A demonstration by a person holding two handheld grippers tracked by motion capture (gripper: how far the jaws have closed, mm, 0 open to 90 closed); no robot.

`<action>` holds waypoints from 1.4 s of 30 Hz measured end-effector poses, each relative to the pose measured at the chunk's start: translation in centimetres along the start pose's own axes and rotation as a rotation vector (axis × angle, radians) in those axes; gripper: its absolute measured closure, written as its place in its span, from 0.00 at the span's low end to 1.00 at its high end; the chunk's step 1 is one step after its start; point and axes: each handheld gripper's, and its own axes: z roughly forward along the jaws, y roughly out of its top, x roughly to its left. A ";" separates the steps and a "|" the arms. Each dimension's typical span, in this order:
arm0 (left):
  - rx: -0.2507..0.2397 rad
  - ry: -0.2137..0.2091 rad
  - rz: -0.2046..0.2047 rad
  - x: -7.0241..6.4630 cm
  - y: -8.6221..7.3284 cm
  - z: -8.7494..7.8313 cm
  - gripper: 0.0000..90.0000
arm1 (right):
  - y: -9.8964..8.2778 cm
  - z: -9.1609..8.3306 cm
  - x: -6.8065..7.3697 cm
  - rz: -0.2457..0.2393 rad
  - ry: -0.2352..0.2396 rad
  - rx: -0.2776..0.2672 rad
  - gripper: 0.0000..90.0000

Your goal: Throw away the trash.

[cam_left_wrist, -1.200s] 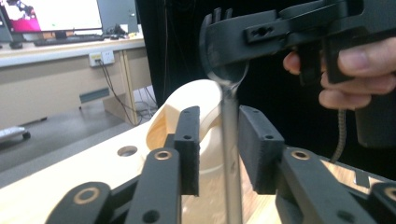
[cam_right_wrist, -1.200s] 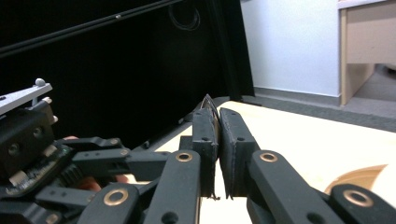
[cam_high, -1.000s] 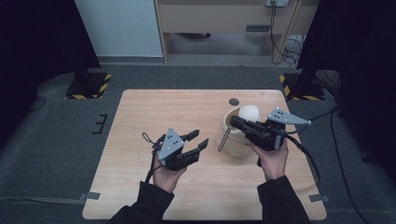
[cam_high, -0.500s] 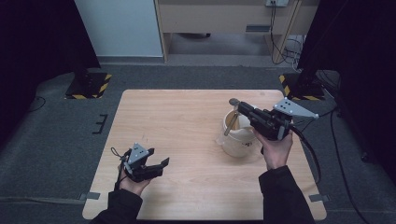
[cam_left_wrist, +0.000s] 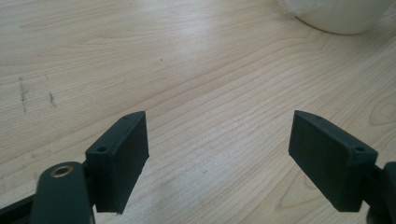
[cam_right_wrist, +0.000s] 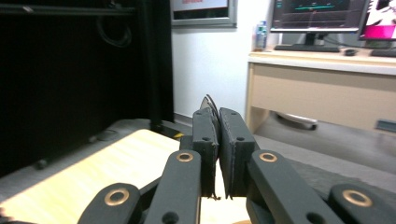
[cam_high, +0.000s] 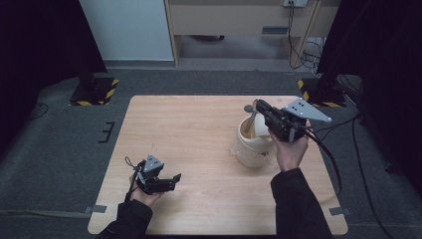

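At the table's (cam_high: 199, 129) 7 o'clock corner, your left gripper (cam_high: 171, 180) sits low over bare wood, its jaws pointing toward 3 o'clock. They have just been opening and now stand wide apart with nothing between them; the left gripper view shows plain wood grain between the pads (cam_left_wrist: 122, 154) and the white bucket's (cam_left_wrist: 336, 14) base at about 1 o'clock. Over at 3 o'clock on the table, your right gripper (cam_high: 260, 105) hovers above the rim of that white bucket (cam_high: 251, 149), jaws aimed toward 10 o'clock. In the right gripper view those jaws are pressed together on a thin dark piece (cam_right_wrist: 208, 103) poking up at 12 o'clock; what it is cannot be told. A spoon-like utensil (cam_high: 250, 117) leans inside the bucket, its round head above the far rim, just beside the right gripper's tips.
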 end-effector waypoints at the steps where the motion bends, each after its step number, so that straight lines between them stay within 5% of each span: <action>1: 0.001 0.000 0.001 0.0 0.0 0.0 0.21 | -0.1 0.3 0.0 -0.016 -0.014 0.003 0.95; 8: -0.004 0.001 -0.008 0.2 0.1 -0.1 0.21 | -1.7 2.3 -0.2 -0.051 -0.059 0.040 0.95; 15: -0.007 0.005 -0.011 0.3 0.2 -0.2 0.21 | -3.1 2.9 -1.2 0.018 -0.027 0.060 0.79; 23: 0.000 0.007 -0.020 0.6 0.1 -0.2 0.21 | -2.2 -0.7 -3.0 0.050 -0.047 -0.007 0.61; 29: 0.039 0.009 -0.025 1.0 -0.2 0.1 0.21 | -3.9 -3.8 -4.2 0.075 -0.068 0.010 0.47; 34: 0.058 0.013 -0.023 1.6 -0.5 0.4 0.18 | -6.2 -5.6 -4.9 0.077 -0.080 0.062 0.23; 42: 0.132 0.036 -0.023 3.1 -1.2 0.9 0.15 | -11.3 -6.9 -5.4 0.095 -0.043 0.203 0.11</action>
